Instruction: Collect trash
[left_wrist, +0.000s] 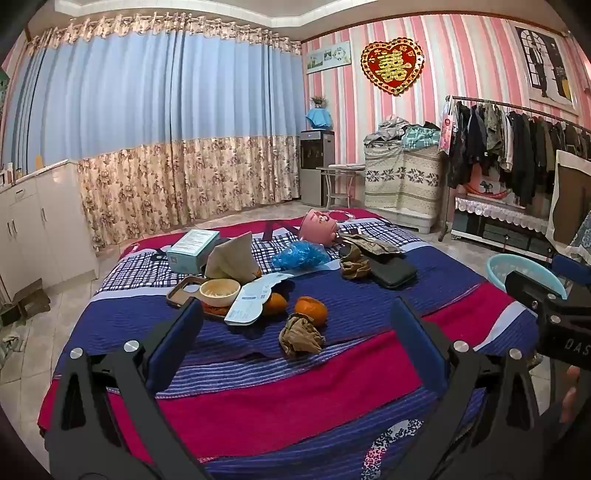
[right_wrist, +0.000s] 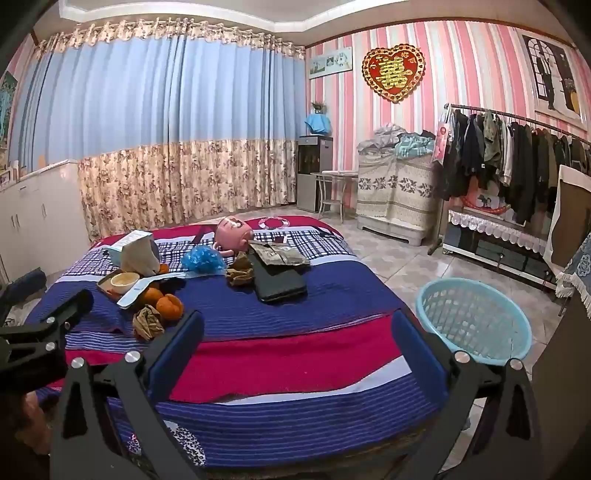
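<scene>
On the bed lie a crumpled brown paper ball (left_wrist: 301, 334) (right_wrist: 148, 322), a second brown wad (left_wrist: 354, 265) (right_wrist: 240, 274), a blue plastic bag (left_wrist: 301, 254) (right_wrist: 204, 259) and a white wrapper (left_wrist: 253, 299) (right_wrist: 138, 290). A light blue basket (right_wrist: 474, 319) (left_wrist: 517, 275) stands on the floor to the right of the bed. My left gripper (left_wrist: 295, 325) hovers open just short of the near paper ball, holding nothing. My right gripper (right_wrist: 295, 328) is open over the red and blue blanket, nothing between its fingers.
Also on the bed (left_wrist: 369, 314): two oranges (left_wrist: 311, 308), a bowl (left_wrist: 219, 291), a teal box (left_wrist: 192, 249), a pink cup (left_wrist: 319, 227), a black wallet (left_wrist: 393, 273), a phone case (left_wrist: 184, 290). White cabinets (left_wrist: 37, 229) stand left, a clothes rack (right_wrist: 517, 155) right.
</scene>
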